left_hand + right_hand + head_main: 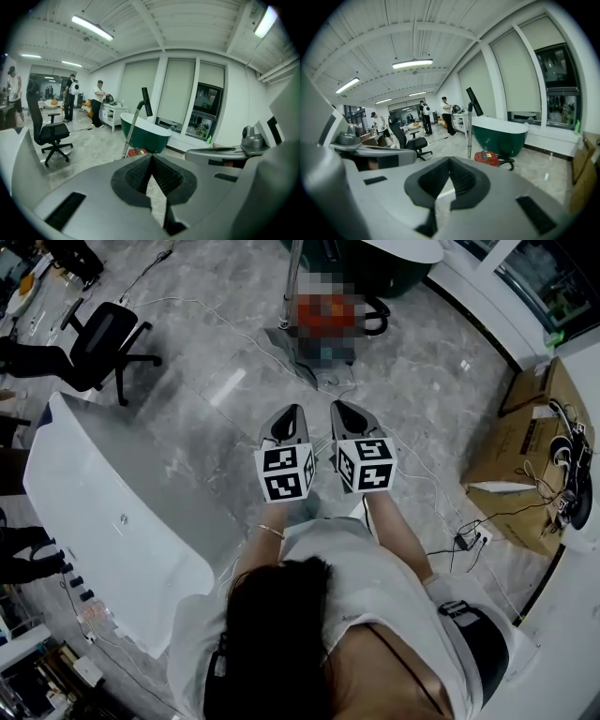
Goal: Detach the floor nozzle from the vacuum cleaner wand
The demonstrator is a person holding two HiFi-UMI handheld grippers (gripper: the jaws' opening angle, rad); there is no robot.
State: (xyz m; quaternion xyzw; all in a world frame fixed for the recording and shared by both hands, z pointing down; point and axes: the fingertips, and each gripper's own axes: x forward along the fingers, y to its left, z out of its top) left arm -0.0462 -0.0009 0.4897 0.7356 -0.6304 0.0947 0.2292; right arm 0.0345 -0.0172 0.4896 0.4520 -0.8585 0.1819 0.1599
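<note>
Head view and both gripper views show a wide grey marbled floor [202, 395] lying open ahead of the left gripper [292, 412] and the right gripper [343, 410]. A long white curved bathtub [112, 512] is set to the left of the left gripper, with its rim running alongside that open stretch. Flattened brown cardboard boxes [525, 451] close off the side to the right of the right gripper. A dark green oval bathtub [499, 133] stands farthest ahead, under the windows. A black swivel office chair [108, 338] is placed ahead and to the left, well apart from the vacuum.

A red canister vacuum cleaner [487, 157] lies on the floor ahead of both grippers, just in front of the green tub. Its silver metal wand [132, 129] is stood nearly upright, its long axis running from the floor up to a black handle, with a slight lean. A flat grey floor nozzle [289, 341] appears to lie at its foot, well apart from both grippers.

The grippers are held side by side, pointed at the vacuum. Each has its jaws closed together, with nothing between them.
</note>
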